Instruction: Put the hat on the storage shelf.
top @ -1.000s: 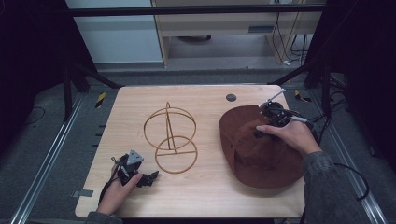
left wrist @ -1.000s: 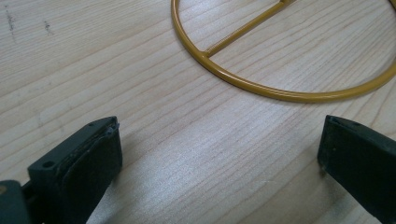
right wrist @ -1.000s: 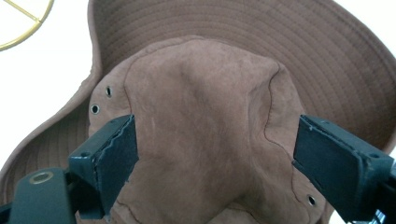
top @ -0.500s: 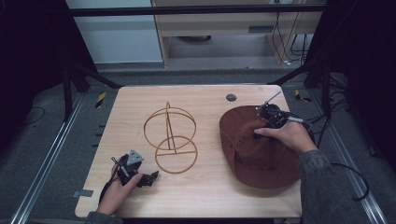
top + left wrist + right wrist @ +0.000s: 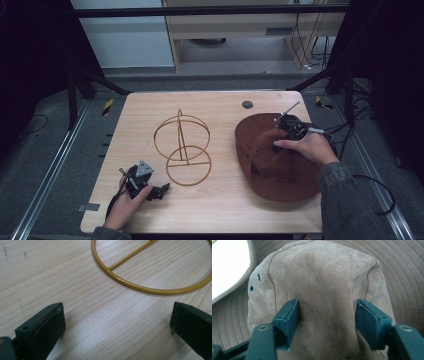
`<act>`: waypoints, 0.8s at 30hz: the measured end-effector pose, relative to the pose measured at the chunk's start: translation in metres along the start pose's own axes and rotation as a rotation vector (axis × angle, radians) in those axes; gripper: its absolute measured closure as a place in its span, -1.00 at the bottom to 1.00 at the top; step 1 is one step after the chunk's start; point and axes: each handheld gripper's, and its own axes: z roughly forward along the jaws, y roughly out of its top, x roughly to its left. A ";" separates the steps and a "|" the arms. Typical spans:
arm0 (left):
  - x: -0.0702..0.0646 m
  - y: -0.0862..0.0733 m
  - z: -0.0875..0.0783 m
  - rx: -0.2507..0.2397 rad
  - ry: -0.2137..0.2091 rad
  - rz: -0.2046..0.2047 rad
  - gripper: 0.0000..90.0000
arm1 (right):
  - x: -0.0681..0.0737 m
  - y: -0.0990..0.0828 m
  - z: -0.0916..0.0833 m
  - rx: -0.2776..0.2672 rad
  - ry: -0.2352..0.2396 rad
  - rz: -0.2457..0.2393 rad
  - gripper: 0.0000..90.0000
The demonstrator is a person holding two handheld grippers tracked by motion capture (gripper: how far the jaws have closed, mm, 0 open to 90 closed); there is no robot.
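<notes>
Right gripper (image 5: pixel 327 315) has dropped onto the brown hat (image 5: pixel 280 160) at the desk's (image 5: pixel 215 210) right since a second ago, jaws apart straddling its crown, likely pre-grasp; left gripper (image 5: pixel 162 189) idle, jaws apart, beside the wire stand (image 5: pixel 182 147).

No legible text, labels, brands or numbers anywhere.

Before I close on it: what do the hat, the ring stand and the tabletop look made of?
Hat: brown suede-like fabric, matte nap, stitched brim, metal eyelets. Ring stand: thin rod, likely metal, glossy mustard-gold coating. Table: pale wood or wood laminate, visible grain.
</notes>
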 end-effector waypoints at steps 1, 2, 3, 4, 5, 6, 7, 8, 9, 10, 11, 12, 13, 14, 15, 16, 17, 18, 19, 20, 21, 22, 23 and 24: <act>0.000 0.000 0.000 0.000 0.000 0.000 -1.00 | 0.001 0.000 0.000 0.003 -0.001 -0.002 -0.14; 0.000 0.000 0.000 0.000 0.000 0.000 -1.00 | 0.001 0.000 0.001 0.004 -0.002 -0.009 -0.09; 0.000 0.000 0.000 0.000 0.000 0.000 -1.00 | 0.002 0.000 0.002 0.011 -0.005 -0.016 0.02; 0.000 0.000 0.000 0.000 0.000 0.000 -1.00 | 0.002 0.000 0.002 0.015 -0.007 -0.018 0.11; 0.000 0.000 0.000 -0.001 0.000 -0.001 -1.00 | 0.001 0.000 0.003 0.020 -0.007 -0.023 0.24; 0.000 0.000 0.000 -0.001 0.000 -0.001 -1.00 | 0.001 0.000 0.003 0.020 -0.007 -0.023 0.24; 0.000 0.000 0.000 0.002 0.000 0.002 -1.00 | 0.001 -0.001 0.004 0.029 -0.006 -0.027 0.45; 0.000 0.000 0.000 0.002 0.000 0.002 -1.00 | 0.001 -0.001 0.004 0.029 -0.006 -0.027 0.45; 0.000 0.000 0.000 0.002 0.000 0.003 -1.00 | 0.001 -0.001 0.004 0.028 -0.002 -0.032 0.58; 0.000 0.000 0.000 0.003 0.000 0.003 -1.00 | 0.000 -0.002 0.005 0.034 0.004 -0.035 0.81; 0.000 0.000 0.000 0.003 -0.001 0.004 -1.00 | 0.000 -0.002 0.005 0.034 0.004 -0.035 0.81; 0.000 0.000 0.000 0.003 -0.002 0.004 -1.00 | 0.000 -0.002 0.005 0.039 0.013 -0.038 0.88; 0.000 0.000 0.000 0.003 -0.002 0.004 -1.00 | 0.001 -0.002 0.005 0.041 0.023 -0.046 0.94; 0.000 0.000 0.000 0.003 -0.002 0.004 -1.00 | 0.001 -0.002 0.005 0.038 0.026 -0.054 0.95; 0.000 0.000 0.000 0.002 -0.002 0.004 -1.00 | 0.002 -0.001 0.003 0.030 0.033 -0.059 0.96; 0.000 0.000 0.000 0.002 -0.002 0.004 -1.00 | 0.003 -0.002 0.001 0.023 0.036 -0.055 0.97; 0.000 0.000 0.000 0.003 -0.002 0.004 -1.00 | 0.003 -0.001 -0.001 0.016 0.038 -0.060 0.97; 0.000 0.000 0.000 0.002 -0.002 0.004 -1.00 | 0.003 -0.001 -0.001 0.016 0.038 -0.060 0.97; 0.000 0.000 0.000 0.003 -0.002 0.004 -1.00 | 0.003 -0.001 -0.003 0.013 0.036 -0.058 0.97; 0.000 0.000 0.000 0.002 -0.002 0.004 -1.00 | 0.004 -0.001 -0.006 0.008 0.032 -0.065 0.97; 0.000 0.000 0.000 0.003 -0.002 0.004 -1.00 | 0.005 0.000 -0.012 -0.001 0.035 -0.060 0.97; 0.000 0.000 0.000 0.002 -0.002 0.004 -1.00 | 0.005 0.000 -0.012 -0.001 0.035 -0.060 0.97; 0.000 0.000 0.000 0.000 -0.002 0.002 -1.00 | 0.008 0.001 -0.019 -0.006 0.037 -0.072 0.97; 0.000 0.000 0.000 0.000 -0.001 0.002 -1.00 | 0.009 0.002 -0.023 -0.008 0.040 -0.078 0.97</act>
